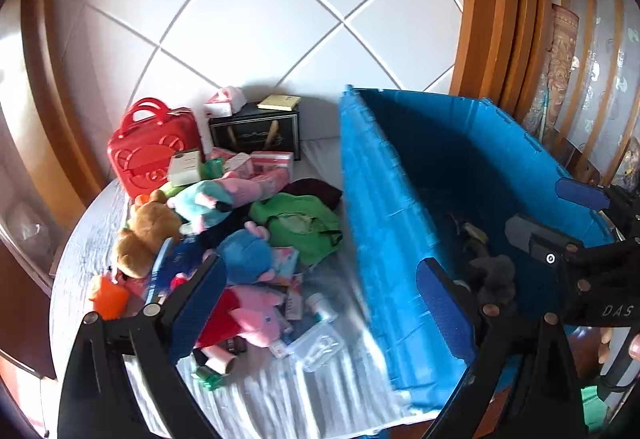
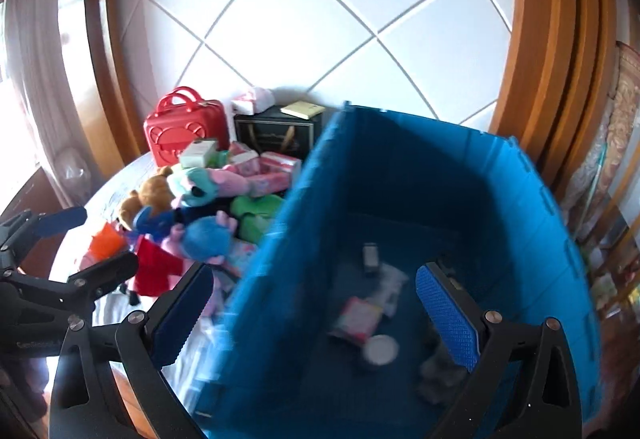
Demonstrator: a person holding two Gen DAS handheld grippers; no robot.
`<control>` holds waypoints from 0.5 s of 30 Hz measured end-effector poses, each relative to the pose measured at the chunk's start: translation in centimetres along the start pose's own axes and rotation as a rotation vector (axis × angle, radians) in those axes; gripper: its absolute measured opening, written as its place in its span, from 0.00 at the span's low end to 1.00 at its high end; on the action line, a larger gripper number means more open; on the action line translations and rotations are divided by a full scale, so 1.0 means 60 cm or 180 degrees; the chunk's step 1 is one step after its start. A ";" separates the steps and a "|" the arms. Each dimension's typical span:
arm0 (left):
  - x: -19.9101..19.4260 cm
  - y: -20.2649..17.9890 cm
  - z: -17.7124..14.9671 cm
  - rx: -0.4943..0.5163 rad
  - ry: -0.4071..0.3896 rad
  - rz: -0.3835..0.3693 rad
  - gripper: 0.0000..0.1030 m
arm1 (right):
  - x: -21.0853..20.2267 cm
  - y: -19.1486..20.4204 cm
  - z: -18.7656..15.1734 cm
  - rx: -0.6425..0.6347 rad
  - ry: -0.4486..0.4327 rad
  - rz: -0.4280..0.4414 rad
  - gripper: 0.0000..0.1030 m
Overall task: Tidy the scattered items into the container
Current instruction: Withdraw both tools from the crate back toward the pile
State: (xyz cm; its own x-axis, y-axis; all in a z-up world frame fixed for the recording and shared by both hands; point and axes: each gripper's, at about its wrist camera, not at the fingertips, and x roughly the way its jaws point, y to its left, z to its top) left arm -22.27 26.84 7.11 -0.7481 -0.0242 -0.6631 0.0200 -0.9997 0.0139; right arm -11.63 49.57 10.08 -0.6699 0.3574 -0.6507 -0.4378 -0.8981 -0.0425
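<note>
My white bedsheet (image 1: 280, 399) lies under a white quilted headboard (image 1: 260, 19). The blue container (image 1: 384, 223) stands right of the scattered toy pile (image 1: 240, 239), beside a red case (image 1: 152, 147). My 2 grippers, left (image 1: 324, 303) and right (image 2: 316, 307), gape wide, holding nothing.

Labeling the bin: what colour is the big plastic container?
Blue, the large plastic container; clearest in the right wrist view.

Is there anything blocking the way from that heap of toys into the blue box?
Only the blue box's own tall side wall, which stands between the toy pile and the inside. Toys must be lifted over its rim. The top is open, with no lid visible. The left gripper hangs open, straddling that wall.
</note>
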 end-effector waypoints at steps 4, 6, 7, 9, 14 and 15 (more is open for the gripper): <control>-0.025 0.110 -0.037 0.0005 -0.0062 0.0078 0.94 | 0.002 0.097 -0.016 0.0062 -0.0088 -0.0052 1.00; -0.034 0.158 -0.056 0.0030 -0.0099 0.0095 0.94 | 0.001 0.147 -0.026 0.0096 -0.0131 -0.0103 1.00; -0.037 0.182 -0.066 0.0052 -0.0107 0.0088 0.94 | 0.001 0.170 -0.031 0.0116 -0.0139 -0.0116 1.00; -0.041 0.223 -0.085 0.0080 -0.0119 0.0090 0.94 | 0.004 0.214 -0.042 0.0149 -0.0135 -0.0099 1.00; -0.042 0.309 -0.122 -0.0054 -0.0106 0.0140 0.94 | 0.020 0.292 -0.070 0.0184 -0.0033 -0.0075 1.00; -0.038 0.326 -0.129 -0.0141 -0.0084 0.0169 0.94 | 0.025 0.301 -0.076 0.0196 -0.0003 -0.0061 1.00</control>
State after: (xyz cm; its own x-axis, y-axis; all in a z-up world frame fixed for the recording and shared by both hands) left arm -15.02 7.33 3.12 -0.7625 -0.0779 -0.6423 0.0890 -0.9959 0.0151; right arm -17.81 32.69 4.89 -0.6615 0.3747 -0.6496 -0.4867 -0.8735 -0.0083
